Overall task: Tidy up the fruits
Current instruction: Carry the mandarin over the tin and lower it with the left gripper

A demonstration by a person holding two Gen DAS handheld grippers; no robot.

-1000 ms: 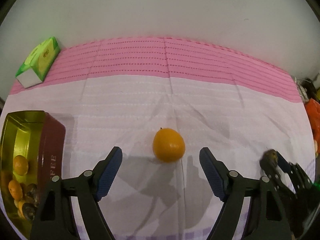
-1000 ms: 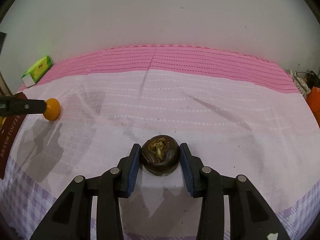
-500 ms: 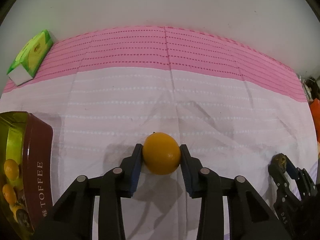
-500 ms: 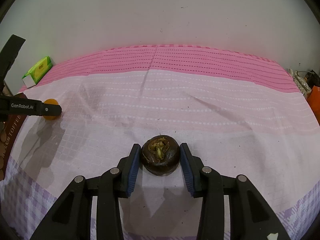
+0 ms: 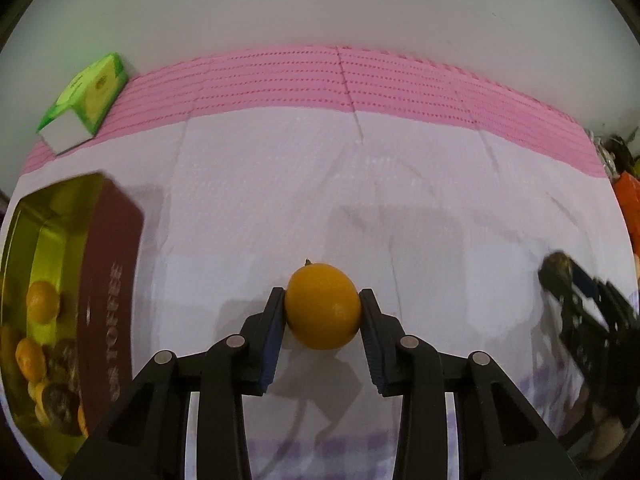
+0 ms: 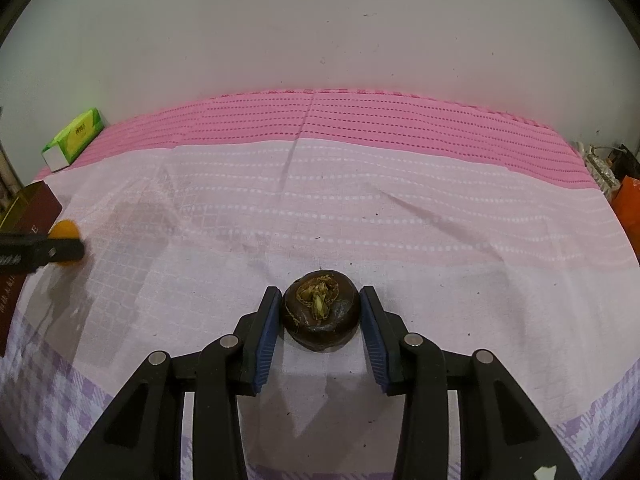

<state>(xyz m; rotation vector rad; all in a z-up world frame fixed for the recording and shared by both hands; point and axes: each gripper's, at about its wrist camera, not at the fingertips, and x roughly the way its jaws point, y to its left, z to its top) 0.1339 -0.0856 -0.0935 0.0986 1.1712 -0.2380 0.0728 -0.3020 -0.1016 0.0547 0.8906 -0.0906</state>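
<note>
Left wrist view: the left gripper (image 5: 322,316) clamps one orange citrus fruit (image 5: 322,306) between its two fingers above the pink-and-white tablecloth (image 5: 280,184); one open toffee tin (image 5: 108,280) at left holds several small oranges and dark fruits, too blurred to count; one green carton (image 5: 86,98) lies behind; the right gripper (image 6: 319,317) grips one dark brown fruit (image 6: 320,310).
</note>
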